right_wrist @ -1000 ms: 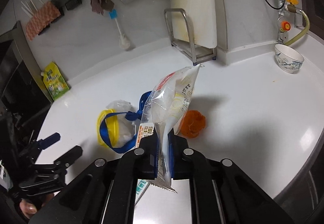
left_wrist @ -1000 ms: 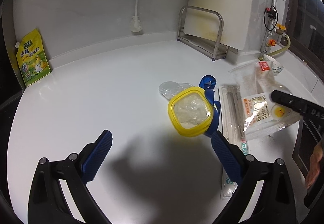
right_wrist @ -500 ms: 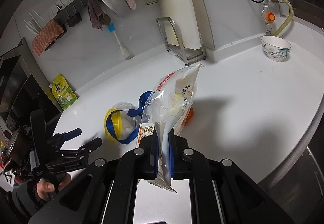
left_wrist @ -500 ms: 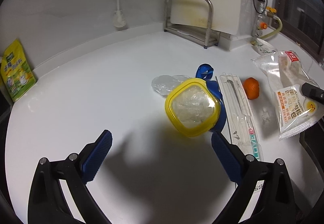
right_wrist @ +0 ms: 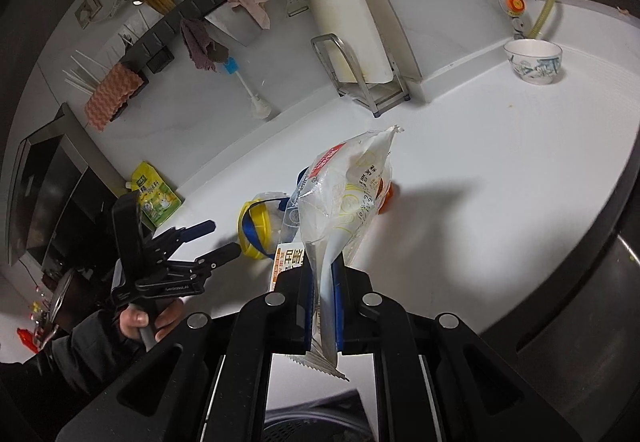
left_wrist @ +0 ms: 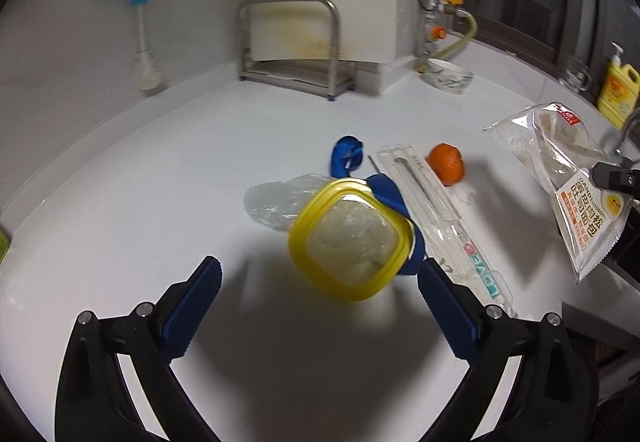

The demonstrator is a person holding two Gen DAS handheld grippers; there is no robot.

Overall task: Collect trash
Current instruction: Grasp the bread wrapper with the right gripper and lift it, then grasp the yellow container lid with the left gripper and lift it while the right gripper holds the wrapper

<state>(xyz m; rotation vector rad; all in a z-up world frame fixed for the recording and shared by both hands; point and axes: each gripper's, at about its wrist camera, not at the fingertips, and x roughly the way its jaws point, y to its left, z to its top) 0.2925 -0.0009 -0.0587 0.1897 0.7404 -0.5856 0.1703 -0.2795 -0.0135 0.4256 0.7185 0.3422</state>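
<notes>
On white counter (left_wrist: 132,210), near middle: yellow-rimmed tub (left_wrist: 351,239) with clear crumpled plastic inside, blue ribbon (left_wrist: 384,186) looped behind and along its right side, crumpled clear film (left_wrist: 276,198) touching its far-left edge. Just right of tub: long clear toothbrush pack (left_wrist: 436,218) lying flat, small orange fruit (left_wrist: 447,164) beside its far end. Left gripper (left_wrist: 318,290) spread wide, blue pads either side of tub's near edge, touching nothing, pointing down at counter. Right gripper (right_wrist: 323,292) clamped tight on lower end of clear bread wrapper (right_wrist: 348,194), wrapper standing up from the fingers, raised off counter at the right. Far back: metal rack (left_wrist: 296,42) against wall, patterned bowl (left_wrist: 450,76) right of it, bottle brush (left_wrist: 144,42) hanging left, yellow-green pouch (right_wrist: 156,198) leaning at far left. Yellow soap bottle (left_wrist: 618,92) at far right.
</notes>
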